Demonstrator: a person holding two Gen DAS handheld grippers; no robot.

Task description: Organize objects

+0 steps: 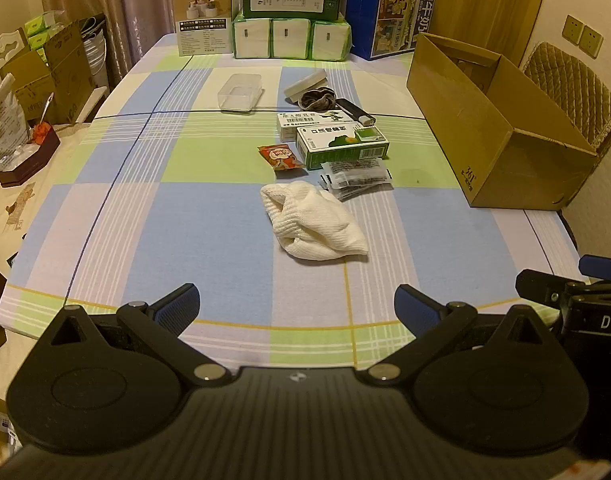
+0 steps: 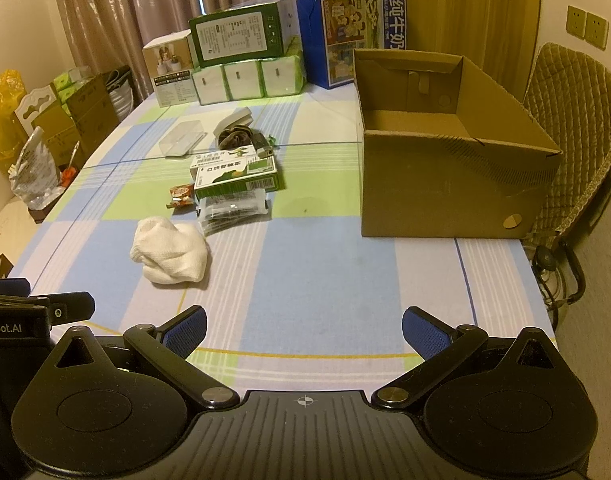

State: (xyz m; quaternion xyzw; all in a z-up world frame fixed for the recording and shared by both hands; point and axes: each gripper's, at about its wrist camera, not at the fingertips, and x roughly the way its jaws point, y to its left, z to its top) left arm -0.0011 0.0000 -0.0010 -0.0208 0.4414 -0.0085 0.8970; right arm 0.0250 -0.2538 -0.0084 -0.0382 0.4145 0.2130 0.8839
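White cloth (image 1: 315, 224) lies crumpled, long axis diagonal; both grippers open.

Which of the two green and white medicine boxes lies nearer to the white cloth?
The front medicine box, beside the red snack packet; the other box lies behind it.

Left gripper (image 1: 296, 304) level, jaws spread wide, nothing between blue pads (image 1: 181, 306). Right gripper (image 2: 304, 330) just beside it, jaws likewise wide apart, empty.
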